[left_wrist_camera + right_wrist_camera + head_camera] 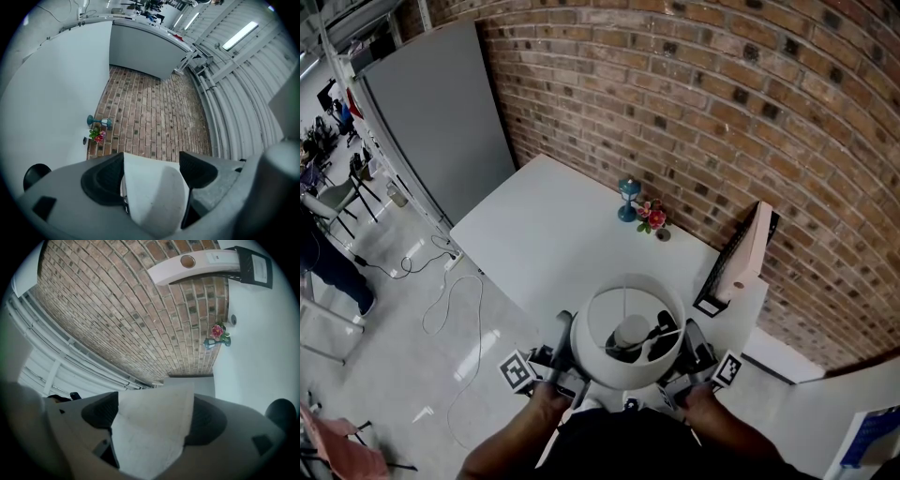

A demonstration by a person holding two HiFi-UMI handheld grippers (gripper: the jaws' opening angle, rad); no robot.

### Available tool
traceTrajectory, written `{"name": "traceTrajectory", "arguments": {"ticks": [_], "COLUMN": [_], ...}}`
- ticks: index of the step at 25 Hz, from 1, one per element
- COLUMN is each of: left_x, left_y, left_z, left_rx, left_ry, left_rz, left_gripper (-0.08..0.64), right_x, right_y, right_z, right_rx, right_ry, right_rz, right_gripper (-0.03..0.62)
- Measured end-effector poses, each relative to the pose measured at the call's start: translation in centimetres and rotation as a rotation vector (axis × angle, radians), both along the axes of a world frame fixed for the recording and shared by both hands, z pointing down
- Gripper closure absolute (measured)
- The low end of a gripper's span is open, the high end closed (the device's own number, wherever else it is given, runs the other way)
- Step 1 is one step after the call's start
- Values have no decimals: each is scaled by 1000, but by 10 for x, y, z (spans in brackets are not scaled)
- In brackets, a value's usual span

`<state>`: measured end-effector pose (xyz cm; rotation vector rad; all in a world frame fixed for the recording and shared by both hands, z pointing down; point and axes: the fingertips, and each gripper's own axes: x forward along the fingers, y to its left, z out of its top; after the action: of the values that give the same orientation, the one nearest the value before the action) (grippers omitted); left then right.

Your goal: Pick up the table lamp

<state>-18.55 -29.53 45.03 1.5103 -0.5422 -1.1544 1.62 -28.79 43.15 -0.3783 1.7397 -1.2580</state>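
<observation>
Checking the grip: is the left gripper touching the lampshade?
Touching. In the left gripper view, the left gripper has both jaws pressed against the white lampshade.

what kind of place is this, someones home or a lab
Likely an indoor lab or studio workspace rather than a home: a bare brick wall, a plain white table against it, a grey partition panel, and loose cables trailing on the floor.
</observation>
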Motion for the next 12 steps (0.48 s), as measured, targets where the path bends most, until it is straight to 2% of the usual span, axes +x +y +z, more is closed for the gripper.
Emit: {"name": "traceTrajectory", "arguments": {"ticks": [12], "left_x": [1], "left_y": [-2], "left_z": [2], "left_rx": [-10], "left_ry": [-2], "left_rz": [-4], "left_gripper": [192], "right_x": [0], "right_y": [-3], "right_z": [2], "right_rx": [-3], "right_ry": [0], "right_rz": [-5], "right_gripper": [159]}}
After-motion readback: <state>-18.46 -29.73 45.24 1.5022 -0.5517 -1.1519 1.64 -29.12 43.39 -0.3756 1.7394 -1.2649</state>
